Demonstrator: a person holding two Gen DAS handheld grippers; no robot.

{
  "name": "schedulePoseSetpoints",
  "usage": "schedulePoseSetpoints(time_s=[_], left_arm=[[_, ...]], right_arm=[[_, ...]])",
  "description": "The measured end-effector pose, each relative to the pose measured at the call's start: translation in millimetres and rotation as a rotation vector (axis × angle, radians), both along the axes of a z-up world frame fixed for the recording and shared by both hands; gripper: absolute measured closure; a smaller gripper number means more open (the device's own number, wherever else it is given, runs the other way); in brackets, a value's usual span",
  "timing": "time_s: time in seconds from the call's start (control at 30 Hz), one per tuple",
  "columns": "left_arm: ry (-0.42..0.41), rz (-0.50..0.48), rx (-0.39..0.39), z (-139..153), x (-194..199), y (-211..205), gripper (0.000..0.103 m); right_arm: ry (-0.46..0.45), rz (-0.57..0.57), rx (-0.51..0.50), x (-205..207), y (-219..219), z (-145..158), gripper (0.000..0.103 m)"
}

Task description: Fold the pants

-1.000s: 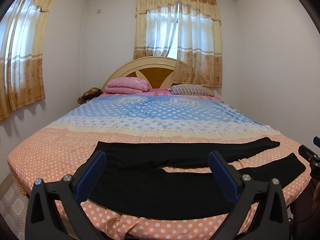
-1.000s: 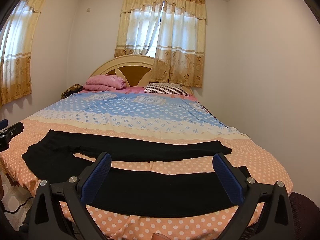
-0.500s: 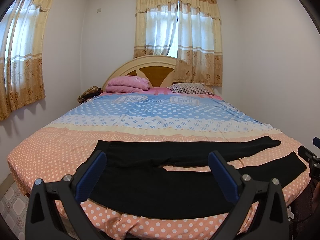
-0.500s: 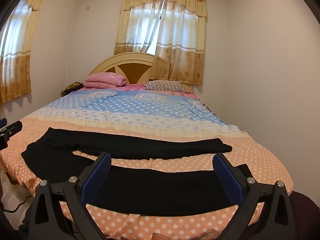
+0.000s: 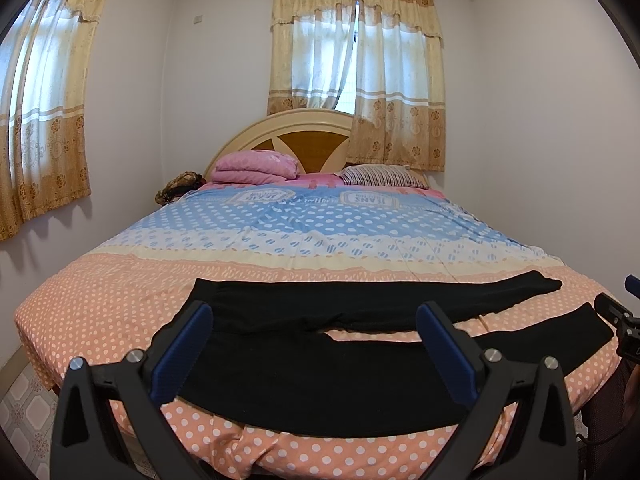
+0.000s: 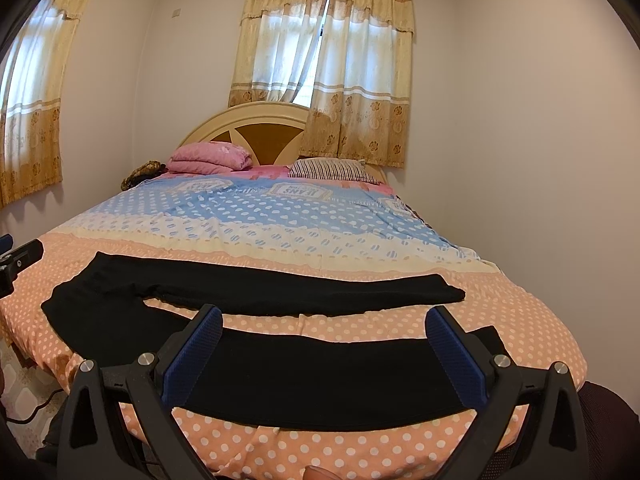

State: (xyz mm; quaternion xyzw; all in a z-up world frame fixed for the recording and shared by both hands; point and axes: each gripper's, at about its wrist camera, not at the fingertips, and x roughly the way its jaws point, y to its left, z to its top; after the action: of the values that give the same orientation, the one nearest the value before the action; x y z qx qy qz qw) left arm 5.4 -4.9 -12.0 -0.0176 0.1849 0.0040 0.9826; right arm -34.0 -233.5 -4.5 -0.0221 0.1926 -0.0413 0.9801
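Observation:
Black pants [image 5: 320, 376] lie flat across the foot of the bed, waist to the left, both legs stretched to the right and split apart. They also show in the right wrist view [image 6: 304, 376]. My left gripper [image 5: 316, 344] is open and empty, held in front of the bed's near edge over the waist and near leg. My right gripper [image 6: 324, 348] is open and empty, held before the near leg. The right gripper's tip shows at the right edge of the left wrist view [image 5: 618, 312].
The bed [image 5: 100, 304] has a peach and blue polka-dot cover. A folded pink blanket [image 5: 256, 166] and a striped pillow [image 5: 380, 176] lie by the headboard. Walls stand close on both sides. Tiled floor [image 5: 24, 408] shows at left.
Both grippers have drifted only slightly; the pants lie as before and both grippers stay open.

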Motion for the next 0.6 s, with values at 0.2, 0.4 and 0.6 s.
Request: schedulePoseSetpoints(time_s=[0.2,0.4,0.6], left_arm=[[0.004,0.0,0.002,-0.8,-0.4,0.2,0.0],[0.015,0.0,0.007,-3.5,2.4,1.2,0.0],[0.027,0.004,0.008,-7.4,5.1,1.1,0.0]], right_arm=[[0.001,0.0,0.0,-0.1,-0.1,0.4,0.001],[0.004,0.0,-0.001,0.7,-1.0,-0.8,0.001],[0.016,-0.003,-0.005,4.0,-0.9,-3.1,0.001]])
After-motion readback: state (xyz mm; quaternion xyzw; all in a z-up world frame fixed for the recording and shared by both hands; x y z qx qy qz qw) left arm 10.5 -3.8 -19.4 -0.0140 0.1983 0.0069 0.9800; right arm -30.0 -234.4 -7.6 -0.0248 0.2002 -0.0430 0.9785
